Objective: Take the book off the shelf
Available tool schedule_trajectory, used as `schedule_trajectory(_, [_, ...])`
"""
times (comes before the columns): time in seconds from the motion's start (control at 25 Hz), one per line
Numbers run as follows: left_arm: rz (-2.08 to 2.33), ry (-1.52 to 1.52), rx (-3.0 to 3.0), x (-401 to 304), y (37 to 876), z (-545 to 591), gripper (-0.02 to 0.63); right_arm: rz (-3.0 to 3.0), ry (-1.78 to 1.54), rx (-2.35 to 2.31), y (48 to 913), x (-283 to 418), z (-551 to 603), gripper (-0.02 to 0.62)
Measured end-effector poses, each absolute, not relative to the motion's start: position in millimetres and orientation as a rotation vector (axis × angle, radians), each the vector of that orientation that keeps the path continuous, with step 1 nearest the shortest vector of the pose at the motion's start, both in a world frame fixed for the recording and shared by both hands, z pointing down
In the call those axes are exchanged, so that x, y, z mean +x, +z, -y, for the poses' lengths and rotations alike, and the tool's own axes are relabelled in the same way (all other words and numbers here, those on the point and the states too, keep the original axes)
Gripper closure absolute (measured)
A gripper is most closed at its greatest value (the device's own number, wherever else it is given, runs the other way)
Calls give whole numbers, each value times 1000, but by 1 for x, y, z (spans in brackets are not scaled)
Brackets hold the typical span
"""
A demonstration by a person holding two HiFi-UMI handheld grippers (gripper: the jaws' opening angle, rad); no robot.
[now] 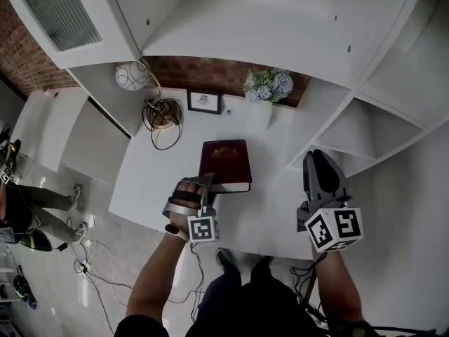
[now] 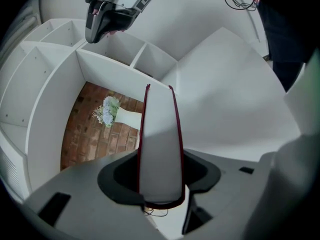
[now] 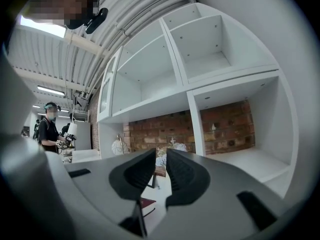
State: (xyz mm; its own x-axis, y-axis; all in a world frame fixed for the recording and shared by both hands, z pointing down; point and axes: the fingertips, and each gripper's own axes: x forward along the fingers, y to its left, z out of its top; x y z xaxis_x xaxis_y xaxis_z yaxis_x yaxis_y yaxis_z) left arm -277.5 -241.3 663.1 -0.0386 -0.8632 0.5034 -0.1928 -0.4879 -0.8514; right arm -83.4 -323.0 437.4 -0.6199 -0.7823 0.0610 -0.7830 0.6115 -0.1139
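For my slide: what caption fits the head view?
Left tool grips the book on the shelf; right tool hovers nearby.

Book (image 1: pixel 224 161) lies mid worktop (image 1: pixel 273 209); frame (image 1: pixel 203 102) behind it, lamp (image 1: pixel 161 111) behind-L, flowers (image 1: pixel 269 84) behind-R. L gripper (image 1: pixel 203 183) at book's near-L corner; R gripper (image 1: pixel 319 157) off to R.

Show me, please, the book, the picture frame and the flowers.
book (image 1: pixel 224 160), head view, middle of its dark red cover.
picture frame (image 1: pixel 203 102), head view, centre of the picture.
flowers (image 1: pixel 269 84), head view, the blooms.
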Motion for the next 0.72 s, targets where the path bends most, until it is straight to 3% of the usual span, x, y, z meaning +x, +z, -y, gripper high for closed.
schedule_trajectory(0.72, [-1117, -1606, -1723, -266, 715, 244, 382, 2749, 295, 1378, 474, -69, 332, 534])
